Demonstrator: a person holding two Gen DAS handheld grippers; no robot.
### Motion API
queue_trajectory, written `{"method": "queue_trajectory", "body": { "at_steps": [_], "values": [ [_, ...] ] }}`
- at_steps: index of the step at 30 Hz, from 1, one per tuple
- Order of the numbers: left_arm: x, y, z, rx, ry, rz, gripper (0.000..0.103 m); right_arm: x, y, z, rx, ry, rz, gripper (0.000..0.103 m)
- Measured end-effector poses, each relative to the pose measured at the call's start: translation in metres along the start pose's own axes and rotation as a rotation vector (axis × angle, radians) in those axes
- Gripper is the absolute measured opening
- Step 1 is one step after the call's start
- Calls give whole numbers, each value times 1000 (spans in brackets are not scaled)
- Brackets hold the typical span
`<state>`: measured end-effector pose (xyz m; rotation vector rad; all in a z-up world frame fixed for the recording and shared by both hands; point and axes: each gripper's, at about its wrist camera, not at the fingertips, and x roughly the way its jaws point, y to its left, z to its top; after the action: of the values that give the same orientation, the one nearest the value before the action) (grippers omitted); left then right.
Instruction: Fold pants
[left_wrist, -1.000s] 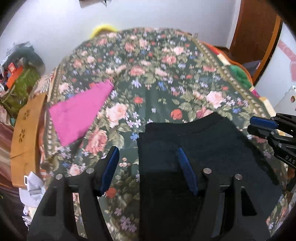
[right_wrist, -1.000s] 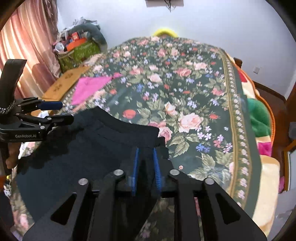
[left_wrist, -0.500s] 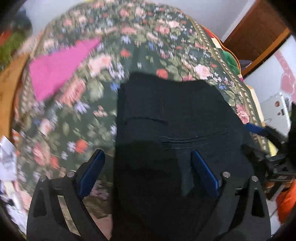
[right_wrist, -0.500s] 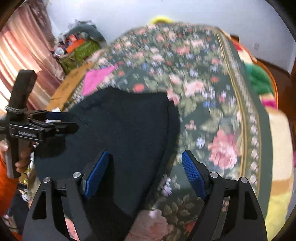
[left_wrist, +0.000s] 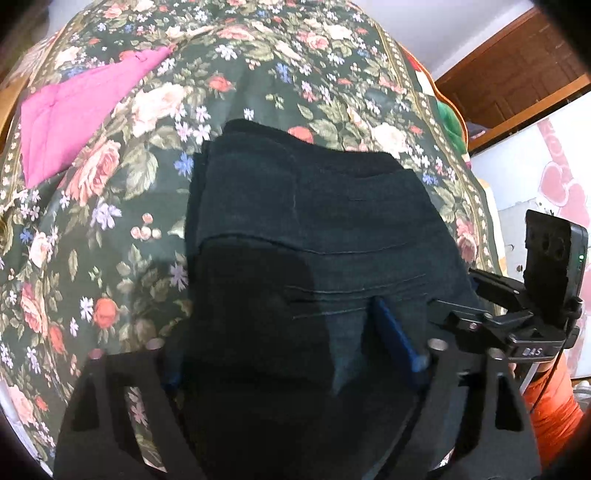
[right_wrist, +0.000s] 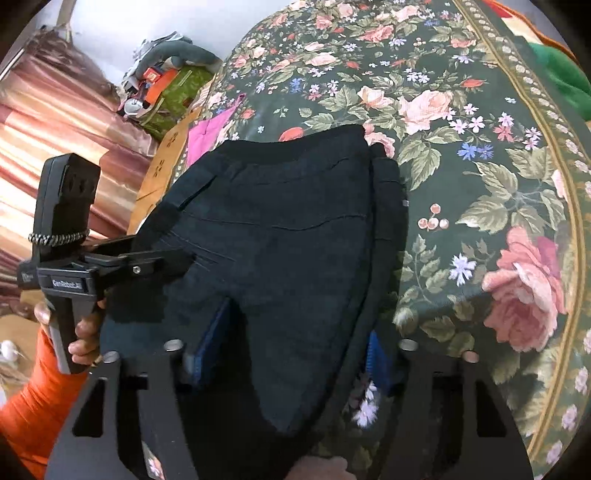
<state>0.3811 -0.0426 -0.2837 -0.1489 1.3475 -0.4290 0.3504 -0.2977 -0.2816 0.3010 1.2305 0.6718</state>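
A: The black pants (left_wrist: 314, 236) are seen folded into a thick stack on the floral bedspread (left_wrist: 110, 206), close under both wrist cameras.

B: How is the left gripper (left_wrist: 291, 354) set?

A: Its blue-padded fingers (left_wrist: 391, 336) are spread wide, with the near part of the stack lying between them; no cloth is seen to be pinched. From the right wrist view, its handle is gripped by a hand (right_wrist: 81, 332) in an orange sleeve (right_wrist: 33, 398), with the fingers reaching level over the pants' left edge.

B: And the right gripper (right_wrist: 288, 354)?

A: It is likewise held wide open, its pads straddling the near right corner of the stack, and nothing is clamped. Whether the pads touch the cloth cannot be told.

B: What lies farther off?

A: A pink garment (left_wrist: 77, 122) is laid flat on the bedspread, well apart from the pants. Beyond it a pile of clutter (right_wrist: 166, 81) is seen beside the curtain (right_wrist: 55, 122).
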Motion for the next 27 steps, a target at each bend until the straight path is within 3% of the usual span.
{"method": "queue_trajectory", "body": {
  "at_steps": [6, 12, 19, 27],
  "values": [
    [-16, 8, 0, -23, -43, -12, 43, -5, 20, 6, -94, -4, -62, 27],
    [-50, 0, 1, 12, -126, -4, 28, -18, 49, 19, -194, -98, -115, 18],
    [-119, 5, 18, 44, -308, 66, 26, -33, 90, 65, -306, -219, -98, 17],
    [-184, 52, 58, 5, -479, 135, 26, -20, 146, 135, -410, -353, -91, 17]
  ]
}}
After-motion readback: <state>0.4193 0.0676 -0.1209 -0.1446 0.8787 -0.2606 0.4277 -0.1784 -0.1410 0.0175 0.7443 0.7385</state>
